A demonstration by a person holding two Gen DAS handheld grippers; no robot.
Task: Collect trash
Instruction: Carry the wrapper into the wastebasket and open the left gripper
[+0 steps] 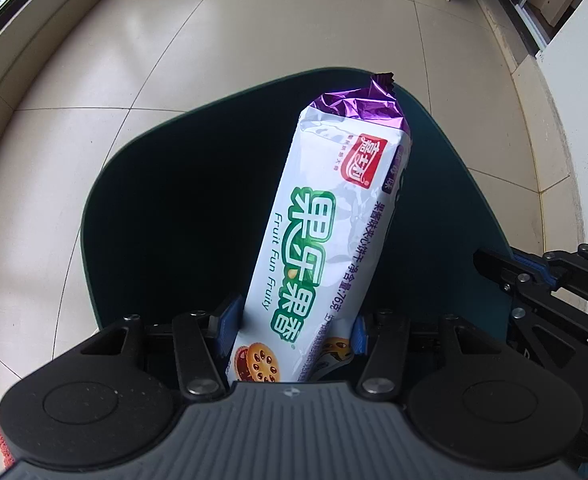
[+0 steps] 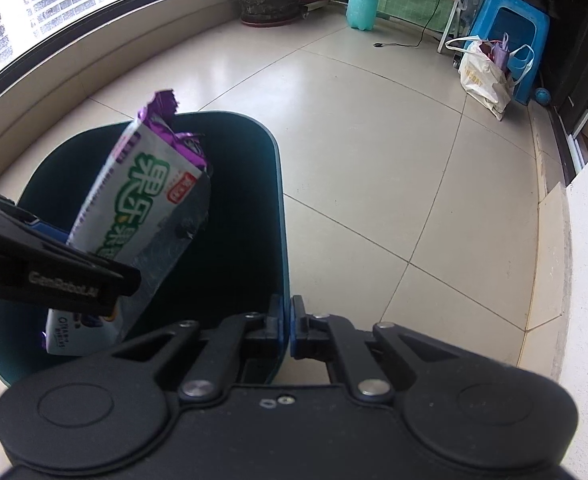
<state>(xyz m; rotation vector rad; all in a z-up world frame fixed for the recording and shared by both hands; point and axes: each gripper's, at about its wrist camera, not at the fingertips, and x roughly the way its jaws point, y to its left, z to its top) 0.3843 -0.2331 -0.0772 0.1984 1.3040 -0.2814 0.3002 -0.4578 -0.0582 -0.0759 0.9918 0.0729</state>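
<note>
Your left hand-held gripper (image 1: 294, 332) is clamping the biscuit packet (image 1: 326, 216) just above the open dark-green trash bin (image 2: 279, 208), whose rim your right hand-held gripper (image 2: 290, 330) is pinching tight, so only the release is remaining.

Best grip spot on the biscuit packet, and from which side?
Grip the biscuit packet near its lower end, across the narrow width, coming from above. It is long and stiff-looking, and hangs over the bin, as the left gripper holds it.
</note>
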